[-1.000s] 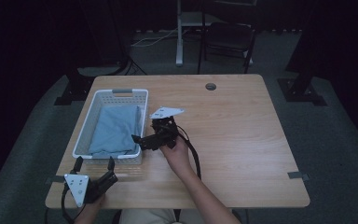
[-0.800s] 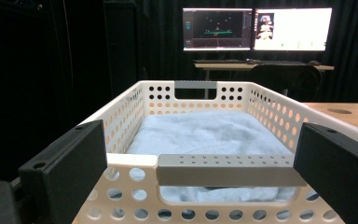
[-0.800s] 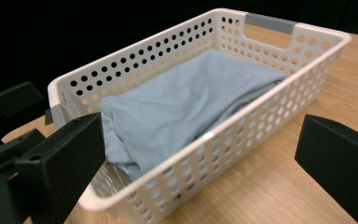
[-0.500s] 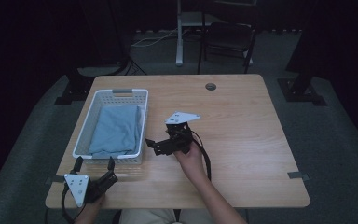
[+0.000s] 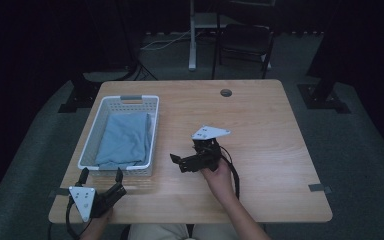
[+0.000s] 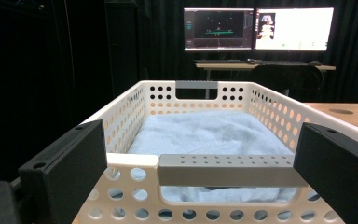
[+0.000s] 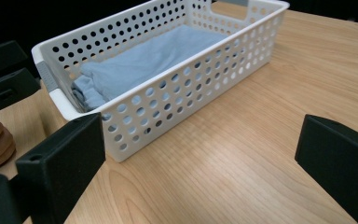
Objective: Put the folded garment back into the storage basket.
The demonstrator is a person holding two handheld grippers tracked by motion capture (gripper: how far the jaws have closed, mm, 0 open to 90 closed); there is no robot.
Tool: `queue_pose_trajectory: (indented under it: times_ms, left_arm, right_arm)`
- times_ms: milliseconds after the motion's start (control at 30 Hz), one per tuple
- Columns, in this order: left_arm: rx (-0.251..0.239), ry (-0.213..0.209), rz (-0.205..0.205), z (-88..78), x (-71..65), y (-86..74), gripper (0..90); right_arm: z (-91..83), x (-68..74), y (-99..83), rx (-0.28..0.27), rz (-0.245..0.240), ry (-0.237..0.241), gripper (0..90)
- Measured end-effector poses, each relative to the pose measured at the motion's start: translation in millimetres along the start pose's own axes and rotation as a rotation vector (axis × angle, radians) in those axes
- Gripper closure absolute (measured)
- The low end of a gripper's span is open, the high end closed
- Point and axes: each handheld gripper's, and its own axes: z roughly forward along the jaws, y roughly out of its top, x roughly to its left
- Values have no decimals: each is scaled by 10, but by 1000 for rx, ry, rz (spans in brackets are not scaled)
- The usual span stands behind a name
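A white perforated basket (image 5: 91, 145) sits on the left part of the wooden table (image 5: 280, 150), and a folded light-blue cloth (image 5: 124, 140) lies flat inside it, covering most of the bottom. In the right gripper view the cloth (image 7: 140, 58) shows a rolled edge bunched against the basket's near end wall.

The left gripper (image 5: 100, 180) rests at the table's front edge, just in front of the basket's near short wall. Its two black jaws stand wide apart with nothing between them, pointing at that wall. In the left gripper view the basket's grey handle bar (image 6: 223, 169) lies straight ahead between the jaws, close to them but not clasped, and the cloth (image 6: 205, 135) is visible beyond it.

The right gripper (image 5: 177, 161) is held to the right of the basket, above bare table, clear of the basket's long side wall. Its jaws are also spread wide and empty, aimed toward the basket. The right gripper view looks across the tabletop at the basket's (image 7: 205, 74) holed side wall, with bare wood between the jaws.
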Motion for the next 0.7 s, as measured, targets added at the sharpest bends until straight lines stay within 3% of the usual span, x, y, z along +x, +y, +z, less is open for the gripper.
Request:
queue_pose_trajectory:
  times_ms: [467, 700]
  left_arm:
    - [-1, 2, 0, 1, -1, -1, 39]
    - [-2, 2, 0, 1, -1, -1, 39]
  right_arm:
    - [-260, -154, -181, 8, 27, -50, 15]
    - [-398, -155, -195, 15, 2, -68, 15]
